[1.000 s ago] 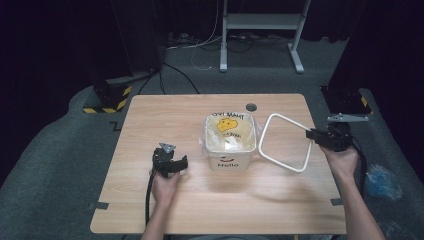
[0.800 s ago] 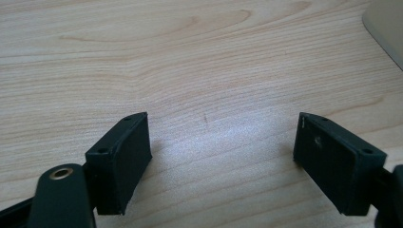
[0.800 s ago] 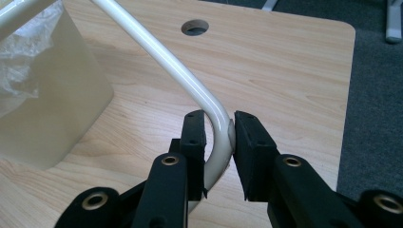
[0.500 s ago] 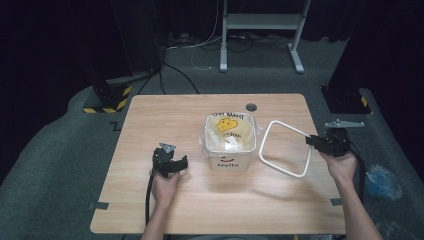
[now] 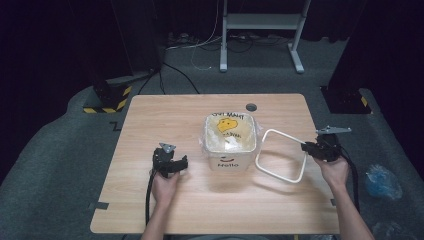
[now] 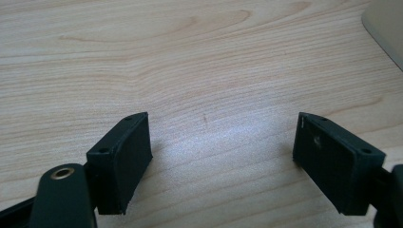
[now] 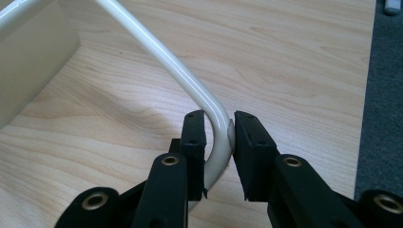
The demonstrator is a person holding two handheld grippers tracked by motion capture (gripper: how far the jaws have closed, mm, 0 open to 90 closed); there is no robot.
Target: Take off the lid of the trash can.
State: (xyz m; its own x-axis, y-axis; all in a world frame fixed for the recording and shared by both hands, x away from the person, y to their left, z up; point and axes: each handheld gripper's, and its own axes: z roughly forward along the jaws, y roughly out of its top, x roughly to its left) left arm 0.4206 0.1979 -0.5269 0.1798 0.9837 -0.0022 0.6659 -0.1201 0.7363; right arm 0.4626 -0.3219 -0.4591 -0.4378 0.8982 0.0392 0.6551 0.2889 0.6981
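I have the right gripper (image 5: 306, 148) pinched on the white frame (image 5: 280, 156), at its rounded corner nearest the right edge of the worktop (image 5: 150, 210); in the right gripper view the two black jaws press that bend of the white tube (image 7: 219, 137) from either side, and the tube runs away from them up toward the top left; the frame itself is a rounded loop of white tubing, lying on the right part of the worktop between the container (image 5: 230, 142) and the right edge; from above I cannot tell whether its far side rests on the wood or hangs just over it; its left side sits just beside the container's right wall, and whether they touch I cannot say.

The container stands near the middle of the worktop, pale, square with rounded corners, a yellow mark and dark lettering on its top and a small dark word on the front wall; in the right gripper view its pale wall (image 7: 33, 61) fills the upper left corner.

My left gripper (image 5: 170, 162) rests on the left half of the worktop, well apart from the frame and to the left of the container; its jaws stand wide apart with only bare wood (image 6: 209, 85) between them; a sliver of the container (image 6: 387, 28) shows at the top right of the left gripper view.
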